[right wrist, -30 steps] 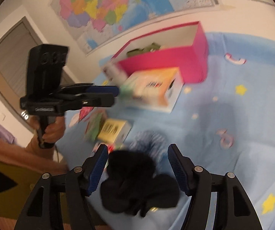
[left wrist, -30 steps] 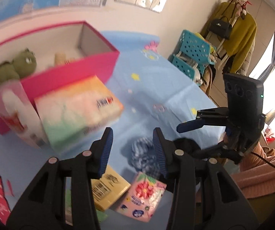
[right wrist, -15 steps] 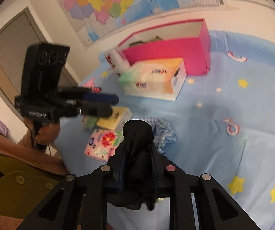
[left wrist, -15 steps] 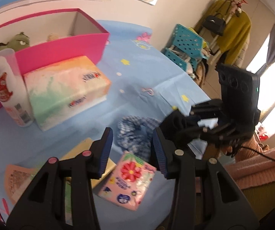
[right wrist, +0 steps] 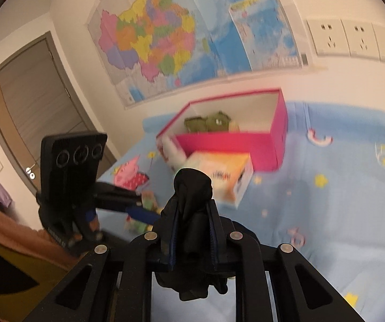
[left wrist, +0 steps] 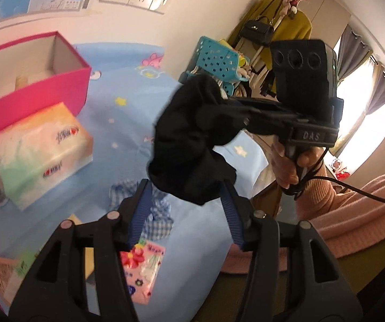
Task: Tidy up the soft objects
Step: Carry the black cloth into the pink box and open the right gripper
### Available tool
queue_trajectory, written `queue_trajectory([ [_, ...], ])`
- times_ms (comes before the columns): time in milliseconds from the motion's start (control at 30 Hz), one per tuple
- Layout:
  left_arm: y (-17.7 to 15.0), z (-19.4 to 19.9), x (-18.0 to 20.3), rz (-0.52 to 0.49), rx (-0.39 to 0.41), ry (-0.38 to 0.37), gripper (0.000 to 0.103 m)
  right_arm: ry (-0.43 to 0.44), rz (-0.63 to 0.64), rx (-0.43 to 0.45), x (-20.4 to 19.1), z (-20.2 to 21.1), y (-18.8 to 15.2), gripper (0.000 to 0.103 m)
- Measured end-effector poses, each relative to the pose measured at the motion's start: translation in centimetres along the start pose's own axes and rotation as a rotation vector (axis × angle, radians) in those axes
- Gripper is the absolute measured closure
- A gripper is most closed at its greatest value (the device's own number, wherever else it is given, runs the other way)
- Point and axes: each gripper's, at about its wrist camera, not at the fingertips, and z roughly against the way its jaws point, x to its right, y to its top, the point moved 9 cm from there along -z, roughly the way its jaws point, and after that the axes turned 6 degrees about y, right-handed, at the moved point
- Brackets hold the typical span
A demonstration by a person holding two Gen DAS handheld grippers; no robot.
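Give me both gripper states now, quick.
Left gripper: jaws opening, empty; the hanging black cloth dips toward them, pads not pressing it.
Right gripper: shut on the black cloth, lifted off the table.

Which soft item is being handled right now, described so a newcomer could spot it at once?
Start at the pink box on the blue cloth, then come forward to the right gripper. Clamped between its fingers is a crumpled black garment, lifted clear of the cloth. It is plain black, unlike the blue checked cloth lying below.
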Motion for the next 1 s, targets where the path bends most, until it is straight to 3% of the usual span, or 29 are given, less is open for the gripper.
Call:
queue_trajectory([
  [233,4.2,0.6,-2.2,0.015,0.059,0.098,0.049,0.002,0.065,0.024,0.5,-1.7,5.1,0.085],
  [333,6.6,1.2,-3.5,0.038,0.085,0.136,0.056,-0.002,0.101,0.035,0.6,-2.6,7.8,0.085],
  [600,12.0,2.4,-8.6,0.103,0.122,0.263,0.06,-0.02,0.15,0.069,1.8,-5.8,14.0,0.085],
  [1000,15.2,-0.2,-17.6,0.273,0.026,0.384,0.064,-0.059,0.07,0.002,8.0,-13.4,18.4,0.085],
])
